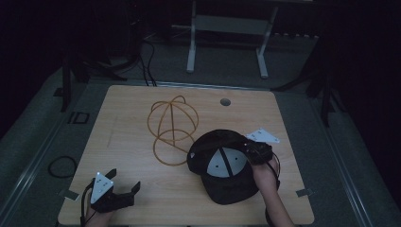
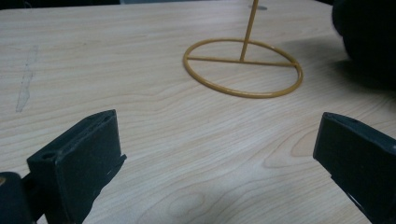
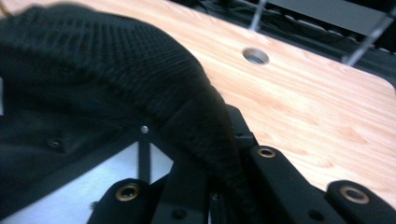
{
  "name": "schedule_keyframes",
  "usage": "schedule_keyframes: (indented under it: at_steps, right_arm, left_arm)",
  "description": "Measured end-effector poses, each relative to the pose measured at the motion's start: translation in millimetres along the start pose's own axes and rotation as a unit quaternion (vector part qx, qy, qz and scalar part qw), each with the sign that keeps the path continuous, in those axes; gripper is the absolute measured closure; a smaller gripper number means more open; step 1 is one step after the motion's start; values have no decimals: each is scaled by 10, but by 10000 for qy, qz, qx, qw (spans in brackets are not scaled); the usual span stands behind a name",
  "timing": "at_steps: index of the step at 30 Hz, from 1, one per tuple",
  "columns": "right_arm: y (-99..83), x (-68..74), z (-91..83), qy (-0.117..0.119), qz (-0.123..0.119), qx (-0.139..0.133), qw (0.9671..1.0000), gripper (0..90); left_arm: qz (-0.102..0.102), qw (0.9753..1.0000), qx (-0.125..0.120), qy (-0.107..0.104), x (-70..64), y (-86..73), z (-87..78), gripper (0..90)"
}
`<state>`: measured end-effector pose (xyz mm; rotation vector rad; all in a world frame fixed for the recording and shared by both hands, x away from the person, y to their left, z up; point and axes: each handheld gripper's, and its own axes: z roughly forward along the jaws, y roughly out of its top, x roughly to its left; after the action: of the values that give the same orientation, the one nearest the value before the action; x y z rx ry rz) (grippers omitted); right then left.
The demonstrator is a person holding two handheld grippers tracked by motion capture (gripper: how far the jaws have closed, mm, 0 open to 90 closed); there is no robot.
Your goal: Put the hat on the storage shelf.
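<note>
High view: the black cap (image 1: 222, 165) lies upside down on the wooden table (image 1: 132, 189), lining and grey-white panels facing up. The right gripper (image 1: 253, 150) is clamped on the cap's rim at its far right edge, probably so the cap can be lifted by a firm seam and not by loose fabric. The yellow wire cap stand (image 1: 172, 130) stands just beyond the cap, to its left, likely the form it is meant for. The left gripper (image 1: 124, 185) rests low near the table's front left corner, jaws spread and holding nothing, well apart from the cap. Left gripper view: between and beyond the parted jaws sits the stand's ring base (image 2: 243, 67), with its upright rod rising from the crossbar; a dark edge of the cap shows past the right jaw. Right gripper view: the knit rim runs straight down between the jaws, pinched there, with the cable hole (image 3: 256, 55) in the tabletop farther off.
</note>
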<state>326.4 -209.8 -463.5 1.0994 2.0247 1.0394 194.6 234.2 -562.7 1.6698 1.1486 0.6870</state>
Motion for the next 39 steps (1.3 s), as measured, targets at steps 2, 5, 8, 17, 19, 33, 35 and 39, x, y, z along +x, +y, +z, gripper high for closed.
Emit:
schedule_keyframes:
  at_steps: [2,5,8,17,19,33,35,39]
  right_arm:
    - [65,23,-81,79,-27,-143,9999,892]
    - [165,47,-210,205,-32,-376,9991,892]
    - [274,65,-333,274,-74,-568,9980,893]
    - [484,54,-531,162,-111,-910,9957,891]
    - [519,40,-571,163,-65,-996,9949,891]
    - [575,137,-783,378,16,-1296,9908,891]
    - [570,146,-807,359,-3,-1334,9904,891]
    - [560,158,-836,391,-2,-1367,9898,891]
  left_arm:
    - [-32,10000,-11,-79,-11,4,0,13]
    - [-29,9997,56,-235,-68,13,12,13]
    - [77,9995,85,-290,-154,31,32,14]
    - [585,9958,283,-646,-558,126,160,25]
    - [574,9949,349,-758,-602,151,179,24]
    - [641,9836,137,-1681,-1016,655,402,69]
    - [712,9826,66,-1714,-1088,753,430,69]
    - [791,9820,-6,-1714,-1231,945,520,70]
